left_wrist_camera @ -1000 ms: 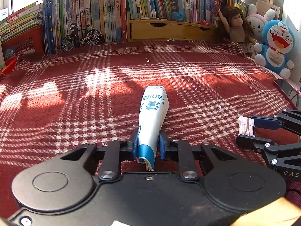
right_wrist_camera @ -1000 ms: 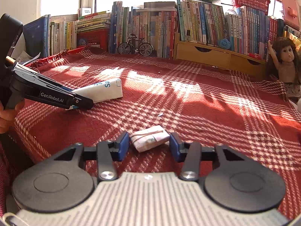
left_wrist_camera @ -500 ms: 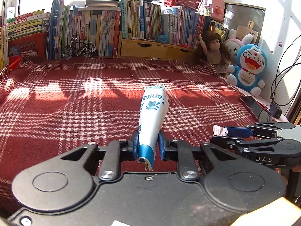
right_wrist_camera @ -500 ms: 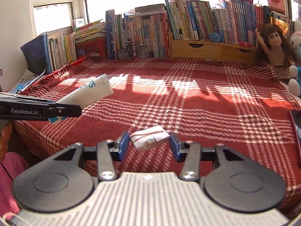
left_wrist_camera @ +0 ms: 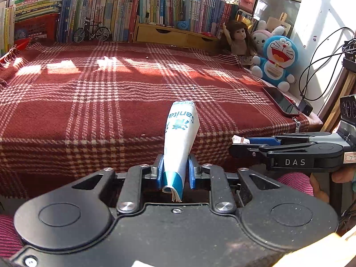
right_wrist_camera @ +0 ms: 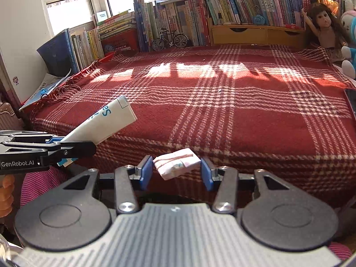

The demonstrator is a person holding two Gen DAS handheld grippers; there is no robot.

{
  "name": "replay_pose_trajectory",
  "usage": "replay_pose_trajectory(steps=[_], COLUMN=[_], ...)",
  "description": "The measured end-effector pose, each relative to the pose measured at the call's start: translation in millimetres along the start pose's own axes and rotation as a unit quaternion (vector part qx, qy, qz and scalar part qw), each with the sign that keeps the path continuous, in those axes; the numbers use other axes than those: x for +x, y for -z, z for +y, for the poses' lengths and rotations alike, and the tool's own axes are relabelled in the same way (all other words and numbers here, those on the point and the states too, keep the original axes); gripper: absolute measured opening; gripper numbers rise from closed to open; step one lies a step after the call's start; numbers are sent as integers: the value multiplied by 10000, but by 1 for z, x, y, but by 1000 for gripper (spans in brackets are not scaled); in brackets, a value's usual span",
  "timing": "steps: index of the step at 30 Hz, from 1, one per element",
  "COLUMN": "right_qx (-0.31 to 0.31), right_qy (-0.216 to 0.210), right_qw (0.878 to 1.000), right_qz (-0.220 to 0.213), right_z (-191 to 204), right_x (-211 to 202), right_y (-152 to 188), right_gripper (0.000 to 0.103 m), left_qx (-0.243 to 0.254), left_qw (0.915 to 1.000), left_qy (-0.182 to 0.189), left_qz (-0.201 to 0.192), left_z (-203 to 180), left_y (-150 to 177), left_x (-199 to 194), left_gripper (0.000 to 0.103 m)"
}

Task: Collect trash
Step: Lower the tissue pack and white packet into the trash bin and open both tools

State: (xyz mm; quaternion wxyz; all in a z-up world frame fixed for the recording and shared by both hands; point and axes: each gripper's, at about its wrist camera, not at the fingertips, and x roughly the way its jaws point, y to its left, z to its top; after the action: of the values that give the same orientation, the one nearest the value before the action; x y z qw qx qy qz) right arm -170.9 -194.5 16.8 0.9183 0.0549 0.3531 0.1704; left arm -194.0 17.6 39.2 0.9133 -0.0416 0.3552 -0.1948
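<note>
A white and blue paper packet (left_wrist_camera: pixel 180 133) with blue lettering is clamped at its narrow end in my left gripper (left_wrist_camera: pixel 174 173), which is shut on it. From the right wrist view the same packet (right_wrist_camera: pixel 104 122) sticks up from the left gripper (right_wrist_camera: pixel 66 146) at the left. A small folded white and pink wrapper (right_wrist_camera: pixel 176 163) sits between the blue pads of my right gripper (right_wrist_camera: pixel 176 171), which is shut on it. The left wrist view shows that wrapper (left_wrist_camera: pixel 239 139) at the tip of the right gripper (left_wrist_camera: pixel 247 143). Both grippers hover in front of the bed's near edge.
A red plaid blanket (left_wrist_camera: pixel 111 93) covers the bed. Books (left_wrist_camera: pixel 111 11), a toy bicycle (left_wrist_camera: pixel 92 31) and wooden drawers (left_wrist_camera: pixel 173 35) line the far side. A doll (left_wrist_camera: pixel 239 40), a blue plush (left_wrist_camera: pixel 278 60), a phone (left_wrist_camera: pixel 280 102) and cables are at the right. Pink-sleeved hands hold the grippers.
Both grippers have drawn back from over the blanket to beyond its near edge, each keeping its piece of trash. The bed now lies farther ahead in both views.
</note>
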Motion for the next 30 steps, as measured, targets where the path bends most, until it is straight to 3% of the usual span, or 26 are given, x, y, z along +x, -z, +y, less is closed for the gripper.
replay_pose_trajectory(steps=[9,12,15,20,25,30], right_qx=[794,1242,1668,2131,2068,2058], right_qy=[-364,-414,-272,-295,-229,-215], right_qw=[9936,9825,9699,9578,9580,9572], right_qz=[711,1322,1752,1904,1971,2023], right_z=[-16,-28,-40,-49,-40,-31], right_x=[19,38,56,72,80,88], right_y=[19,29,38,52,58,59], right_gripper=[53,54,54,54,54,54], left_qx=[-434,-482,-847,-986,-984,-893], left_qw=[9892,9840,9753,9665,9565,9531], left_qy=[-139,-226,-223,-439,-568,-617], left_qz=[1396,1702,2026,2328,2686,2826], left_z=[9,12,23,31,33,29], left_y=[34,41,47,56,64,71], left_x=[35,50,66,86,105,111], left_gripper=[21,23,23,23,23,24])
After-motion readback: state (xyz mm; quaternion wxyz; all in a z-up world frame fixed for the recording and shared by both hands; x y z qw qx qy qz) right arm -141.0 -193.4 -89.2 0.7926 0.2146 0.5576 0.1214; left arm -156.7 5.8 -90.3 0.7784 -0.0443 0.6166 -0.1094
